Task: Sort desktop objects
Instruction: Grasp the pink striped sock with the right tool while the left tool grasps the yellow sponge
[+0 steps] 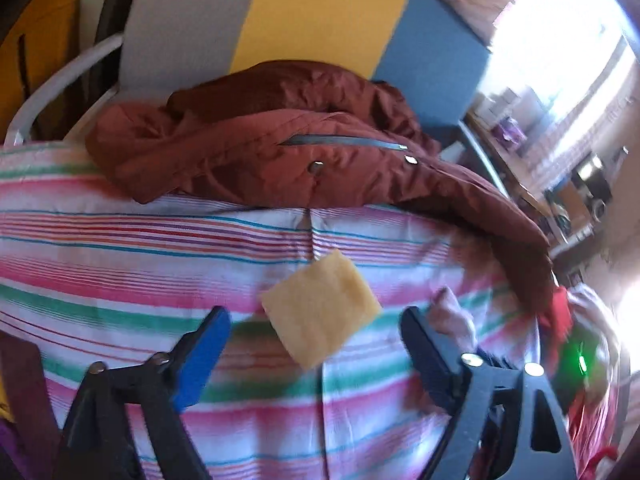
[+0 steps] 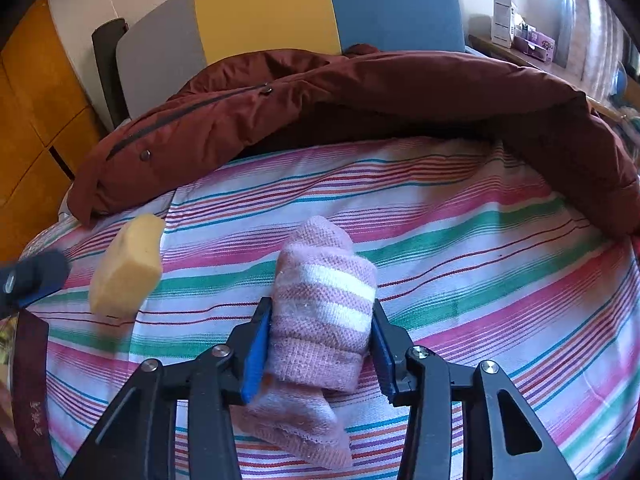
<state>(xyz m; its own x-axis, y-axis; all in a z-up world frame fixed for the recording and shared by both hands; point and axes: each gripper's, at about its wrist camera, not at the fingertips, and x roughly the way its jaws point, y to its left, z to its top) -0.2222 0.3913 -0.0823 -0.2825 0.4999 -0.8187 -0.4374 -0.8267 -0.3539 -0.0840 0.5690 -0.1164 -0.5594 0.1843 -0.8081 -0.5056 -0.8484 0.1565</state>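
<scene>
right gripper [image 2: 320, 340] clamps ribbed knit sock [image 2: 324, 312]; porous sponge [image 1: 320, 310] nearby.

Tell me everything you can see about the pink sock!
The pink sock is soft knit, rolled into a fat bundle, with white stripes across its middle and a lacy cuff hanging loose below. The right gripper is shut on it, one blue pad pressing each side, the rounded end pointing away over the striped bedsheet. Whether its loose end touches the sheet is unclear. The yellow sponge sits apart to its left.
</scene>
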